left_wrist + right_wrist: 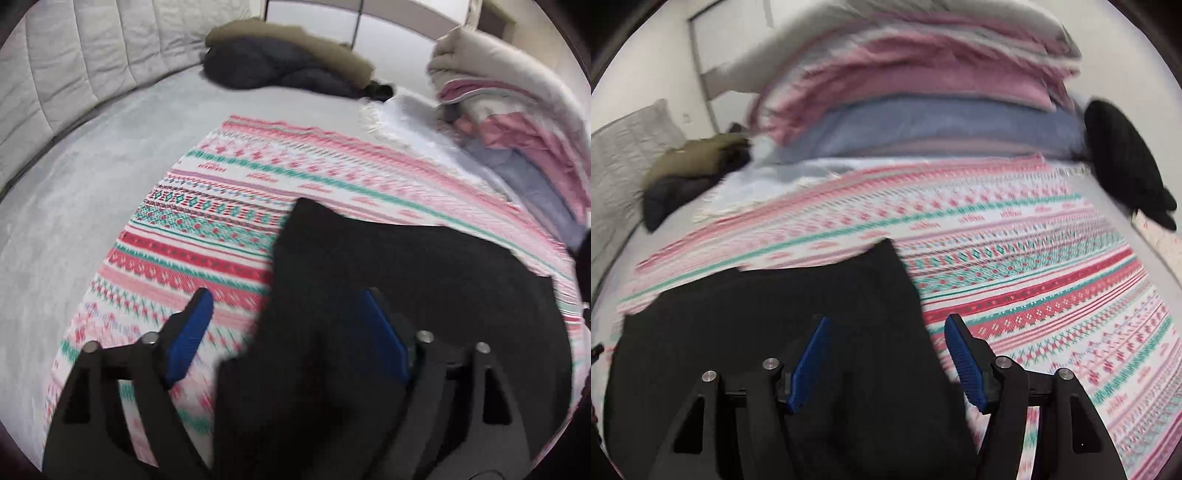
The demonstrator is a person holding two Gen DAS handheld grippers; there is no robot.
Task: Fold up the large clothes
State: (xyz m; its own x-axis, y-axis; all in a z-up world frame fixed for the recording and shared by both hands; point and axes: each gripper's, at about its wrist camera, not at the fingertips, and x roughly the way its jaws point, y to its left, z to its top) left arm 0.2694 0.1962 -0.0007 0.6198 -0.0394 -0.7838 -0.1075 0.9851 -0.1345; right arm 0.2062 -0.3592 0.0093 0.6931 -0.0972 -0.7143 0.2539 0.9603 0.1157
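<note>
Black garment (388,295), near edge cut off, blurred

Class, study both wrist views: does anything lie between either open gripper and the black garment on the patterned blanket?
Nothing visible does. The black garment lies flat on the patterned blanket, directly beneath the left gripper and the right gripper. Both stand open above it, with no fabric pinched. The stacked bedding sits well beyond it.
</note>
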